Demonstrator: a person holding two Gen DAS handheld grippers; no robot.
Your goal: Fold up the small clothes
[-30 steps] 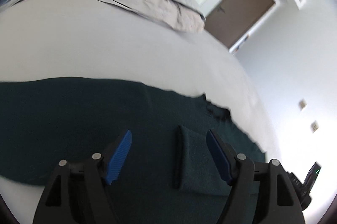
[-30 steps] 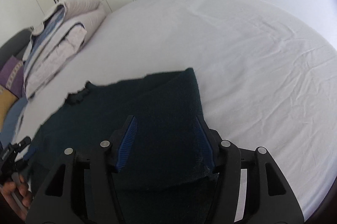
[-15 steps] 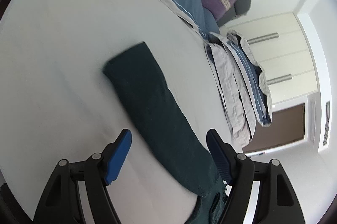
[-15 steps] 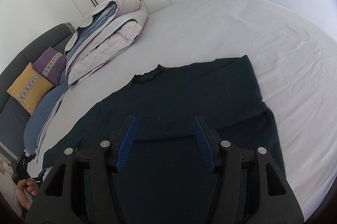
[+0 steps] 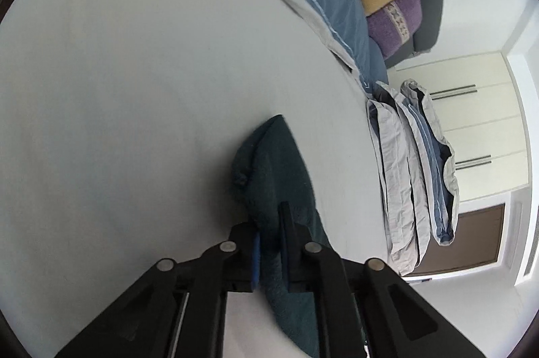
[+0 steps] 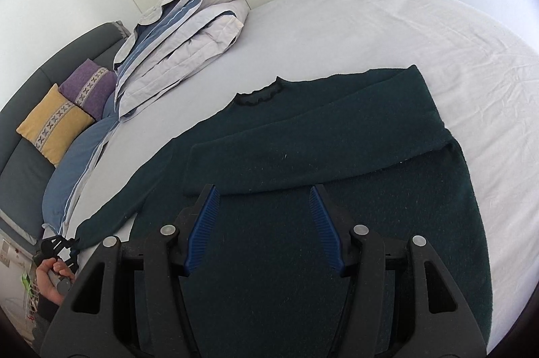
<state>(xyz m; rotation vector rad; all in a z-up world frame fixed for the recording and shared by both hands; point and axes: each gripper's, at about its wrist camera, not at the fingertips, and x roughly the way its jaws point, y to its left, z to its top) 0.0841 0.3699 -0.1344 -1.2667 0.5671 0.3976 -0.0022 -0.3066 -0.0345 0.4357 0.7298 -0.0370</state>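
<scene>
A dark green sweater [image 6: 303,162] lies flat on the white bed [image 6: 421,31]. Its right sleeve is folded across the chest. Its left sleeve [image 6: 114,209] stretches out to the left. My left gripper [image 5: 269,243] is shut on the end of that sleeve [image 5: 269,169], and it also shows small at the far left of the right wrist view [image 6: 65,245]. My right gripper [image 6: 262,223] is open and empty, hovering over the lower body of the sweater.
A folded grey and blue duvet [image 6: 182,48] lies at the head side of the bed. A blue pillow [image 6: 74,169], a yellow cushion [image 6: 54,125] and a purple cushion [image 6: 91,85] rest by the grey headboard. Wardrobes and a brown door stand behind.
My left gripper swung from the sweater body to the left sleeve end and shut on it. My right gripper pulled back and rose, leaving the right sleeve folded across the chest.
</scene>
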